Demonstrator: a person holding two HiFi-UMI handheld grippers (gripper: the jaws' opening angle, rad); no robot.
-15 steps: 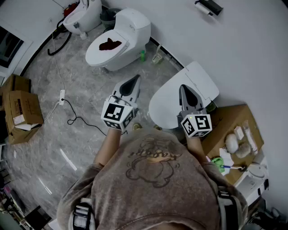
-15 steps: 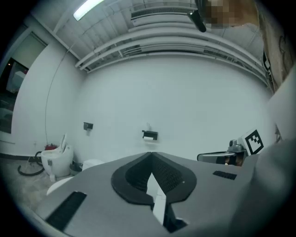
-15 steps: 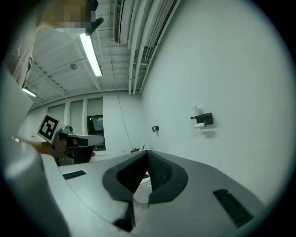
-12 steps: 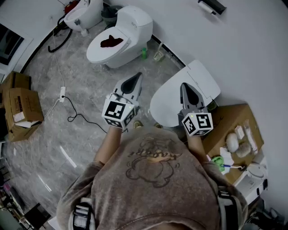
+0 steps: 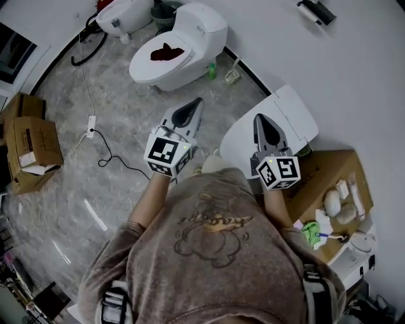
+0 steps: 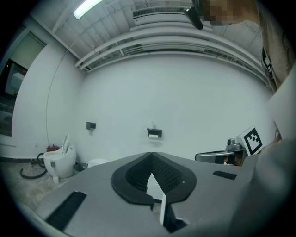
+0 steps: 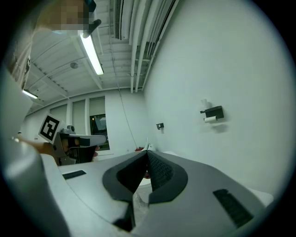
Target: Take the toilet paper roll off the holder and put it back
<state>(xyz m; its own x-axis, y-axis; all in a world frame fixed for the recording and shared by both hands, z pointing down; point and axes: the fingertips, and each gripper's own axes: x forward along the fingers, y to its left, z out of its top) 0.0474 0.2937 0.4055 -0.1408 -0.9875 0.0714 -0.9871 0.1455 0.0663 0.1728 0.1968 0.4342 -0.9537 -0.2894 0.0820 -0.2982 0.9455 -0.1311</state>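
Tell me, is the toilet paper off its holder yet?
Not yet. Nothing looks done: the toilet paper roll sits on its holder. The left gripper and right gripper are shut, empty, far from it. Taking it off and putting it back remain.

Grey floor — toilet, boxes; power strip

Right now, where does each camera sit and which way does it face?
Head view: on the person's head, looking steeply down; shows the shirt, left gripper, right gripper, a toilet beyond.
Left gripper view: rides the left gripper, faces the white wall level; its shut fingers fill the foreground, right gripper at right.
Right gripper view: rides the right gripper, looks level along that wall; its shut fingers in front, left gripper at left.
Shared: all three catch the toilet paper holder.
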